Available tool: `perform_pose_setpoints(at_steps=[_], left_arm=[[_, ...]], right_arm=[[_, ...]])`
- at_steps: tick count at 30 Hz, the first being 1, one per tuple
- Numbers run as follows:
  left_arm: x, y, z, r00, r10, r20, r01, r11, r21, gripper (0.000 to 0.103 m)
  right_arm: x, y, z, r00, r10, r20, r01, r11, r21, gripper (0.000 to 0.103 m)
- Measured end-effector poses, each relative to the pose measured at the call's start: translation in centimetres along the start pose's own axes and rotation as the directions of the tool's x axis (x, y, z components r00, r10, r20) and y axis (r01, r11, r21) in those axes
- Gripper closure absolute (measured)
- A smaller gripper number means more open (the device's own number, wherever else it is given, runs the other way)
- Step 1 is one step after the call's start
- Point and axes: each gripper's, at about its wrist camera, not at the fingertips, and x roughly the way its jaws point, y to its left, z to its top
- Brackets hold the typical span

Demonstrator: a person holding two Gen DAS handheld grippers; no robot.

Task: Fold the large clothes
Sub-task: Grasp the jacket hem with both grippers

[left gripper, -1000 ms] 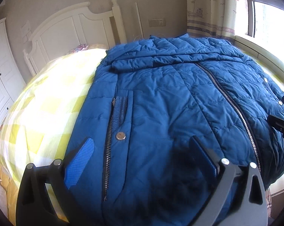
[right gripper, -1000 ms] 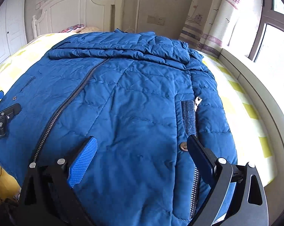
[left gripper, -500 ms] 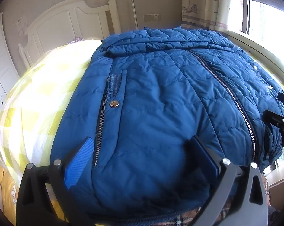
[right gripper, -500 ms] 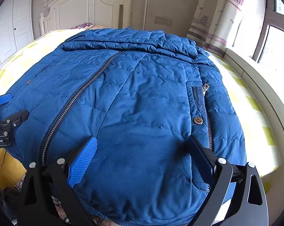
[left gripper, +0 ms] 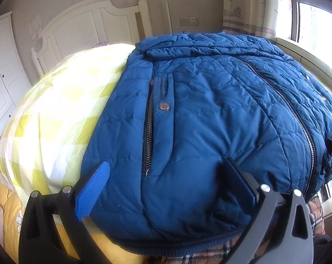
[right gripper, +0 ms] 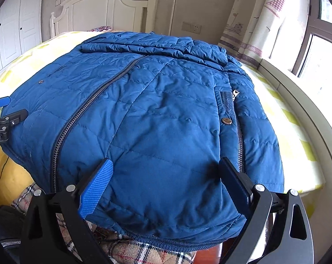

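Note:
A large blue quilted jacket lies zipped and front up on the bed, hem toward me, sleeves folded across the top; it also fills the right wrist view. My left gripper is open and empty, hovering over the hem on the jacket's left half, below the left pocket zipper. My right gripper is open and empty over the hem on the right half, beside the right pocket zipper. The left gripper's fingers show at the right wrist view's left edge.
The bed has a yellow-and-white checked sheet and a white headboard. A plaid cloth lies under the jacket's hem. White wardrobe doors stand left. A curtain and window sill run along the right.
Both grippers have drawn back toward the jacket's hem, so the hem and the plaid cloth beneath now show. Both stay open. The jacket has not moved.

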Motion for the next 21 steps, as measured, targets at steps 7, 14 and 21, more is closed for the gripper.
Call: perform_pose_setpoints(at_steps=[7,14,21], left_arm=[[-0.2,-0.6,0.1,0.999,0.036,0.0,-0.036,0.999,0.021,0.002],[-0.3,-0.8,0.1,0.999,0.053,-0.001,-0.053,0.998,0.03,0.002],[-1.3,-0.2,-0.9,0.999,0.046,-0.021,-0.045,0.998,0.052,0.002]], right_arm=[[-0.4,0.9,-1.4,0.996,-0.084,-0.014,0.082,0.994,-0.072,0.011],[-0.7,0.9,-2.0,0.994,-0.104,-0.022,0.102,0.992,-0.071,0.011],[-1.0,0.8,-2.6,0.995,-0.097,-0.03,0.095,0.993,-0.077,0.011]])
